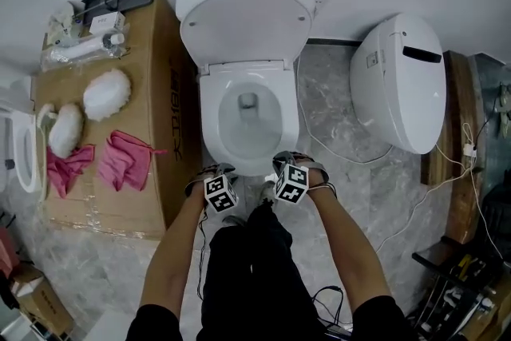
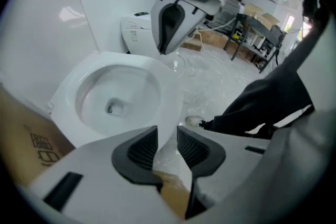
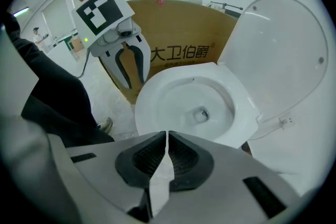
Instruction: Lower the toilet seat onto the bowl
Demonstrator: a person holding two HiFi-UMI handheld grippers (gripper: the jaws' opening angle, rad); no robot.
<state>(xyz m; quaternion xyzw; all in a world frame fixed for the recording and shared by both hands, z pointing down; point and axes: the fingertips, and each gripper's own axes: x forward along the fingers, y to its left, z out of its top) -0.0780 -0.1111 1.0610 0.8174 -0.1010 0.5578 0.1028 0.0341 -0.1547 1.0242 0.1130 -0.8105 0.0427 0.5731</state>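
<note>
The white toilet stands against the wall with its lid upright. A flat white ring lies level around the bowl opening. Both grippers hang just in front of the bowl's front rim, pointing steeply down, and touch nothing. My left gripper is open, with a narrow empty gap between its black pads. Its grey shell also shows in the right gripper view. My right gripper is shut with its pads together and nothing between them; it appears in the left gripper view too.
A large cardboard box stands close to the toilet's left side, carrying pink cloths and white fluffy pads. A second toilet unit lies to the right, with white cables on the marble floor. The person's black trousers are directly below the grippers.
</note>
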